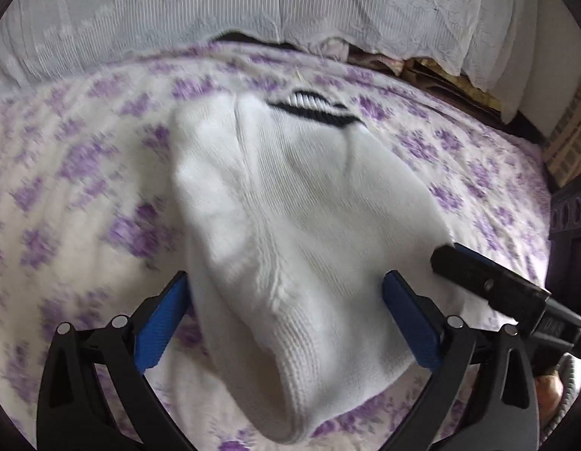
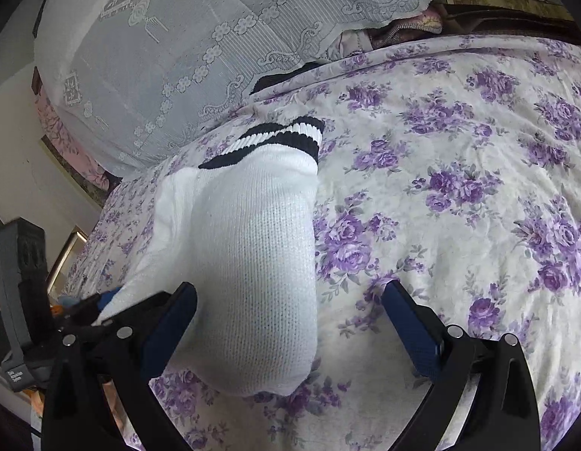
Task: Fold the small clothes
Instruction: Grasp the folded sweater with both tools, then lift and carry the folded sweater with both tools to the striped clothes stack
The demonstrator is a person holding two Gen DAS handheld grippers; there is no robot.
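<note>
While both grippers gape, sock (image 2: 252,233) lies mid-bedspread (image 2: 459,195).

Floral bedsheet (image 1: 83,173) — motion-blurred in left wrist view. Dark item (image 2: 279,75) under lace cover (image 2: 159,56) — mostly hidden, unidentifiable. Strap label (image 2: 15,372) — too small to read.

A bed takes most of both views, covered by a white sheet (image 2: 459,195) printed with purple roses. Behind it hangs a white lace cloth (image 2: 185,37) with flower patterns, draped over something tall. Under its lower edge a pile of folded fabrics (image 1: 384,62) shows. In the right wrist view a cream wall (image 2: 23,173) stands at the left. The light is soft daylight.
</note>
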